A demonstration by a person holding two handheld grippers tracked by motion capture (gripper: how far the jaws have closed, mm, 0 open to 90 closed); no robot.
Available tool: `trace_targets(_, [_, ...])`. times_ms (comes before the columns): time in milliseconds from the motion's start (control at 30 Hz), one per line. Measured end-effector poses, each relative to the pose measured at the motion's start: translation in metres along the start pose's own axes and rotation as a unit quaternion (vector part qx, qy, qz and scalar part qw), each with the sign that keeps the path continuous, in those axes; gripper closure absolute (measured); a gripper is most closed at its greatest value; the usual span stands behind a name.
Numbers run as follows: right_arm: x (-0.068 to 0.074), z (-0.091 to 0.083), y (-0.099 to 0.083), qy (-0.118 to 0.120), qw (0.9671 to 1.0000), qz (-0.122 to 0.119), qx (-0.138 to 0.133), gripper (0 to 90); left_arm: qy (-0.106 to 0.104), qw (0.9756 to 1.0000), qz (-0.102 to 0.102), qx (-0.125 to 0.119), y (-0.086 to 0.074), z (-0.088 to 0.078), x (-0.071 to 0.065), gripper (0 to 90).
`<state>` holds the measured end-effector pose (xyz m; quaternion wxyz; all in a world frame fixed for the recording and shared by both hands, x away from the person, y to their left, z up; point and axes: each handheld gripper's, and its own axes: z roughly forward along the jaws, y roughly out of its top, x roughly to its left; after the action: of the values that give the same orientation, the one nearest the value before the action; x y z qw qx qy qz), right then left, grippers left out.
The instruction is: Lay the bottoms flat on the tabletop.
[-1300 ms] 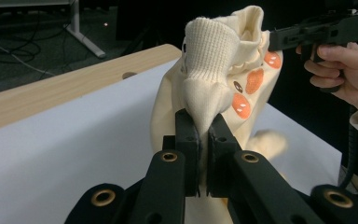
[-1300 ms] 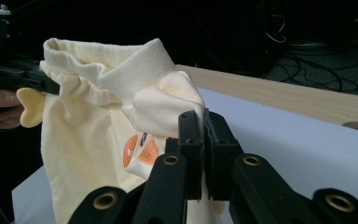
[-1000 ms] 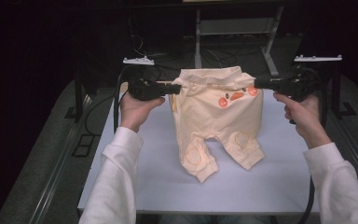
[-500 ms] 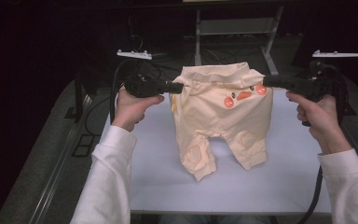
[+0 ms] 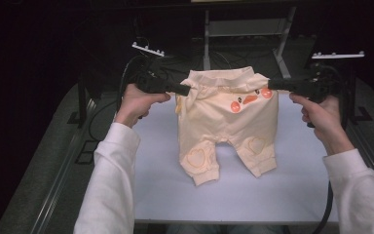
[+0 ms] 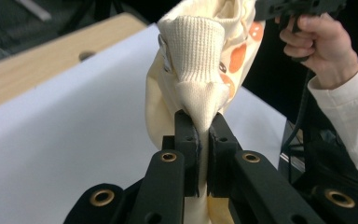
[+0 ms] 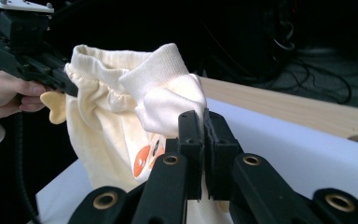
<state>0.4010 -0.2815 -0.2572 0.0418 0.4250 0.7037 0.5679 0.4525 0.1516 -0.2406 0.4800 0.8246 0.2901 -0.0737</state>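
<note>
Item: small cream trousers [image 5: 226, 124], ribbed waistband, orange duck face on the seat, heart patches at the cuffs. Held up by the waistband over the middle of the white table [image 5: 160, 170], legs hanging toward 6 o'clock, cuffs low over or perhaps brushing the surface; contact cannot be judged.

Nearest, at 6 o'clock: both white sleeves [image 5: 109, 190] entering from the table edge.

Middle, 9 o'clock: left gripper [image 5: 185, 89], jaws nearly closed and pinched on the left corner of the waistband; its own view shows the rib gathered into a peak between the pads [image 6: 191, 140].

Middle, 3 o'clock: right gripper [image 5: 271, 84], jaws fully clamped on the right corner of the waistband, fabric bunched between them in its own view.

Far, 12 o'clock: metal frame [image 5: 246, 29] and cables in shadow.

Handling note: judged step is spreading the garment for laying flat.
- Keep both pinches firm.
- Draw the hands apart evenly until the waistband runs straight without stretching the rib.
- Hold both corners level.
- Lower cuffs first, then trail the waistband toward 12 o'clock so no fold is trapped.

Risk: the thin left pinch may slip.
</note>
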Motion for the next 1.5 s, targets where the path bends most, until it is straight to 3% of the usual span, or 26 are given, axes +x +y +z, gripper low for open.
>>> trace_targets(67, [-0.012, 0.014, 0.0, -0.008, 0.9999, 0.008, 0.003, 85.6, -0.004, 0.9999, -0.01, 0.006, -0.002, 0.01, 0.02, 84.1])
trace_targets(200, [-0.041, 0.047, -0.006, -0.022, 0.9991, 0.034, 0.014, 85.6, 0.013, 0.9992, -0.035, 0.016, -0.009, 0.034, 0.054, 83.6])
trace_targets(300, [-0.058, 0.069, -0.012, -0.035, 0.9981, 0.046, 0.021, 85.6, 0.034, 0.9979, -0.052, 0.014, -0.015, 0.046, 0.071, 83.5])
trace_targets(367, [-0.071, 0.085, -0.016, -0.05, 0.997, 0.051, 0.029, 85.5, 0.061, 0.9964, -0.056, 0.015, -0.018, 0.053, 0.08, 83.3])
trace_targets(433, [-0.078, 0.092, -0.018, -0.062, 0.9964, 0.048, 0.032, 85.5, 0.082, 0.9938, -0.075, 0.005, -0.022, 0.059, 0.088, 83.0])
trace_targets(467, [-0.081, 0.095, -0.019, -0.068, 0.9961, 0.047, 0.033, 85.4, 0.104, 0.9913, -0.081, 0.003, -0.024, 0.065, 0.093, 82.9])
trace_targets(500, [-0.081, 0.095, -0.019, -0.068, 0.9961, 0.047, 0.033, 85.4, 0.104, 0.9913, -0.081, 0.003, -0.024, 0.065, 0.093, 82.3])
trace_targets(567, [-0.086, 0.104, -0.02, -0.09, 0.9942, 0.043, 0.04, 84.8, 0.127, 0.9885, -0.082, -0.004, -0.026, 0.072, 0.094, 81.7])
trace_targets(600, [-0.086, 0.104, -0.02, -0.09, 0.9942, 0.043, 0.04, 84.8, 0.135, 0.9872, -0.084, -0.01, -0.028, 0.075, 0.094, 81.7])
trace_targets(633, [-0.087, 0.107, -0.021, -0.096, 0.9935, 0.043, 0.043, 83.9, 0.148, 0.9851, -0.085, -0.017, -0.03, 0.078, 0.094, 79.5])
trace_targets(700, [-0.089, 0.111, -0.021, -0.112, 0.9917, 0.044, 0.047, 80.6, 0.173, 0.98, -0.094, -0.029, -0.037, 0.082, 0.094, 66.6])
trace_targets(800, [-0.088, 0.115, -0.024, -0.121, 0.9907, 0.04, 0.047, 67.9, 0.171, 0.9787, -0.106, -0.04, -0.048, 0.084, 0.095, 56.8])
trace_targets(933, [-0.089, 0.115, -0.029, -0.115, 0.9915, 0.033, 0.051, 55.2, 0.168, 0.9773, -0.117, -0.054, -0.061, 0.084, 0.095, 41.4])
trace_targets(1067, [-0.089, 0.111, -0.036, -0.092, 0.9941, 0.033, 0.048, 37.8, 0.149, 0.979, -0.123, -0.066, -0.074, 0.081, 0.091, 31.9])
trace_targets(1133, [-0.088, 0.109, -0.038, -0.086, 0.9948, 0.029, 0.047, 35.3, 0.144, 0.9791, -0.126, -0.07, -0.077, 0.08, 0.089, 30.7])
trace_targets(1367, [-0.074, 0.094, -0.056, -0.072, 0.9959, 0.015, 0.054, 13.6, 0.126, 0.9796, -0.131, -0.085, -0.097, 0.077, 0.078, 19.1])
trace_targets(1500, [-0.071, 0.089, -0.066, -0.066, 0.9962, 0.01, 0.056, 13.1, 0.115, 0.9802, -0.134, -0.09, -0.109, 0.076, 0.072, 15.2])
